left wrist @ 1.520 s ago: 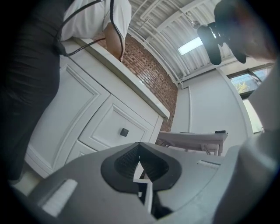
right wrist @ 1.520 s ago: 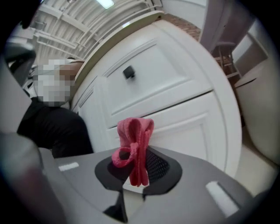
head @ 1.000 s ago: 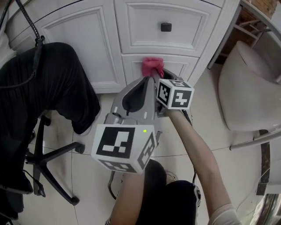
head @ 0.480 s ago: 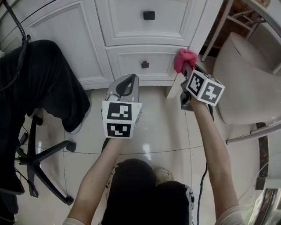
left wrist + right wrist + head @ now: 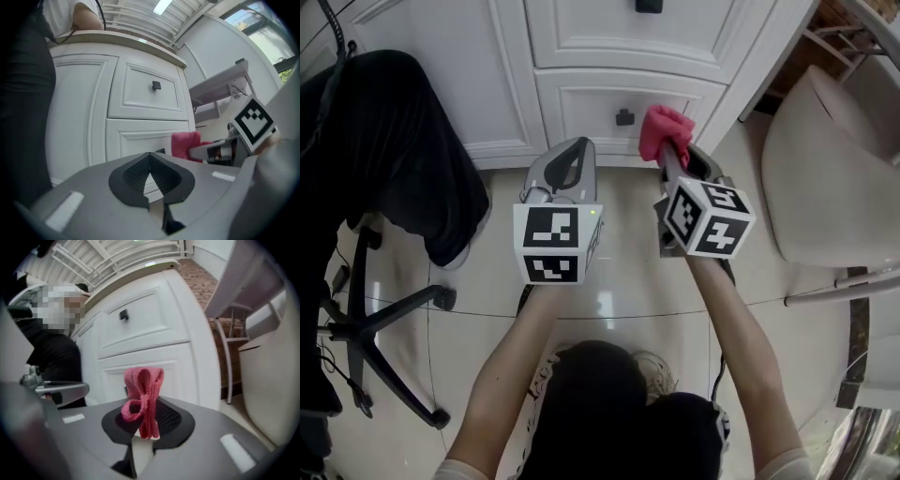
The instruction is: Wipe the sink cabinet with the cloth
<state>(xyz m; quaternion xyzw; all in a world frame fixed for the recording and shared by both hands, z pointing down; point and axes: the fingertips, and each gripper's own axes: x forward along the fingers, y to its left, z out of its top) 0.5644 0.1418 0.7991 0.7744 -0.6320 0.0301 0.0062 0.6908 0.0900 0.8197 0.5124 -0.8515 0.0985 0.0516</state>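
At the far left of the head view, a person in black trousers (image 5: 403,141) sits on an office chair whose dark star base (image 5: 370,342) is partly cut off by the edge.

Next comes the left hand-held gripper (image 5: 570,150), grey plastic with a black ribbed lining. In its own view the jaws are pressed together and have nothing between them (image 5: 151,174). Its marker cube (image 5: 555,242) faces the camera.

Behind stands the sink cabinet (image 5: 441,66), white, with framed panels and small dark square knobs. One knob sits on the lower drawer (image 5: 624,117). The edge of the counter (image 5: 126,40) above it shows only in the left gripper view.

The right hand-held gripper (image 5: 667,157) is closed on the cloth (image 5: 664,131), with its marker cube (image 5: 708,217) behind. The cloth (image 5: 143,397) is pink, with a soft woven texture, folded into loops. Its long axis runs along the jaws, and its free end points out beyond the tips toward the cabinet front. It lies at the right end of the lower drawer, just right of the knob. I cannot tell if it really touches the white surface. The lower end of the cloth is hidden between the jaws.

The floor (image 5: 619,300) has glossy pale tiles. At the right is a pale rounded object (image 5: 825,178), smooth and cut off by the frame; what it is, is hard to make out.
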